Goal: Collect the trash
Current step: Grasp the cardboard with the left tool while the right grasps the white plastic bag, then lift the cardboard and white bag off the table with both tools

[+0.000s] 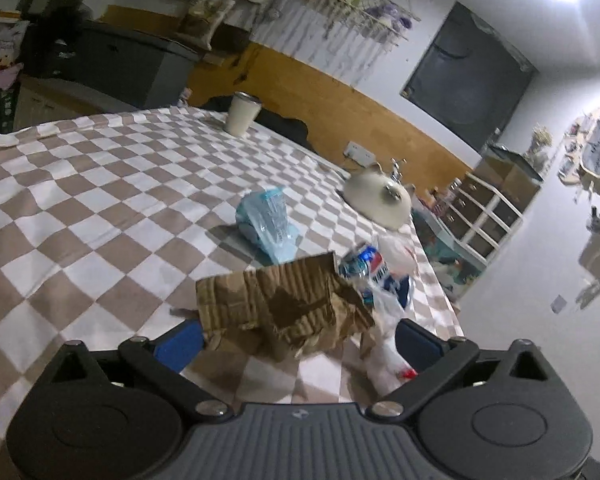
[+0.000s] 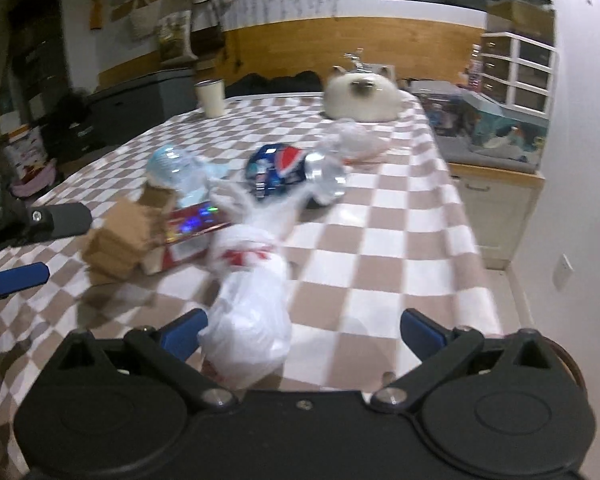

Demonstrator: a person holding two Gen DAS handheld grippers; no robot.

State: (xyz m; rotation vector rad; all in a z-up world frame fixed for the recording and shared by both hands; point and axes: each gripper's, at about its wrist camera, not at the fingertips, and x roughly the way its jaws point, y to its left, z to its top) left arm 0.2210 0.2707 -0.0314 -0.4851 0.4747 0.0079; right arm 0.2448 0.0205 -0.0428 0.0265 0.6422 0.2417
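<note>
1. Cardboard [image 1: 284,304]: torn, crumpled brown piece on the checked cloth [image 1: 100,208], lying between the fingers of my left gripper [image 1: 300,340]. In the right wrist view the cardboard [image 2: 124,236] sits left of the white bag.
2. White bag [image 2: 248,312]: knotted plastic with red print, lying between the fingers of my right gripper [image 2: 304,328], against the left finger [image 2: 184,332]. In the left wrist view the bag [image 1: 384,320] is just right of the cardboard.
3. Red packet [image 2: 192,228]: shiny, flat, touching the cardboard's right side.
4. Pepsi wrapper [image 2: 280,172]: blue, red and silver, crushed, just beyond the cardboard and bag; also seen from the left wrist [image 1: 364,268].
5. Blue pack [image 1: 268,220]: clear-and-blue plastic, beyond the cardboard.
6. Clear plastic [image 2: 348,136]: crumpled, farther from the cardboard, past the wrapper.
7. Cat figure [image 2: 360,96]: cream, at the cloth's far edge, well away from the cardboard.
8. Cup [image 1: 240,114]: cream, upright, far corner, well away from the cardboard.
9. Left gripper: fingers wide apart, clamping nothing.
10. Right gripper: fingers wide apart, clamping nothing.
</note>
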